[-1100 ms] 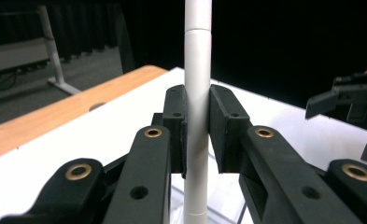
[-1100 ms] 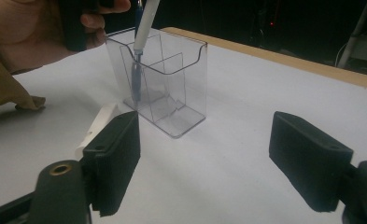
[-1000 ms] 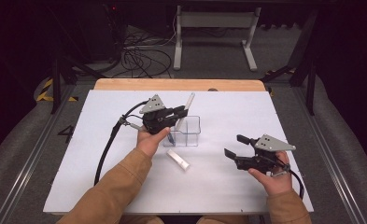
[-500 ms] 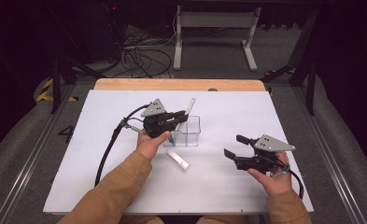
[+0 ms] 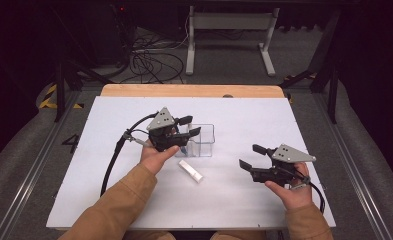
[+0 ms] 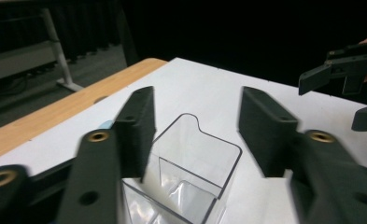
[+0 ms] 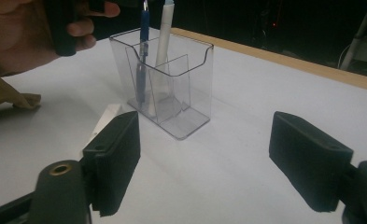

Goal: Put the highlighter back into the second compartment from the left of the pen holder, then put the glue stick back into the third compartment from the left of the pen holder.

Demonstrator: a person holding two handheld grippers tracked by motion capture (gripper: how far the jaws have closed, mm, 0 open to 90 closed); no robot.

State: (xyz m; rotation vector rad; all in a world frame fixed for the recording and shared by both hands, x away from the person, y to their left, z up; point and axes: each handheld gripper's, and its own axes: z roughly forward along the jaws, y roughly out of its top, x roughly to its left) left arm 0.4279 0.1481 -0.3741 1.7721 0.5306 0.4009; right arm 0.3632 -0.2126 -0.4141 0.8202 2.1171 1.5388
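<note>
A clear plastic holder stands mid-table with a blue pen and a white pen upright in its left compartment. My left gripper hovers just over the holder's left end. Its jaws have just been opening and stand apart, with nothing pressed between them. In the left gripper view the left gripper looks down into the holder. My right gripper rests low at the right, open and empty, pointing at the holder. The right gripper has bare table between its pads.
A short white stick lies flat on the white mat just in front of the holder. A wooden strip borders the mat's far edge. The left gripper's cable trails to the left. Dark floor and a metal stand lie beyond.
The left gripper's jaws have opened. The white pen that stuck up from them earlier now stands in the holder. The right gripper has not moved.
</note>
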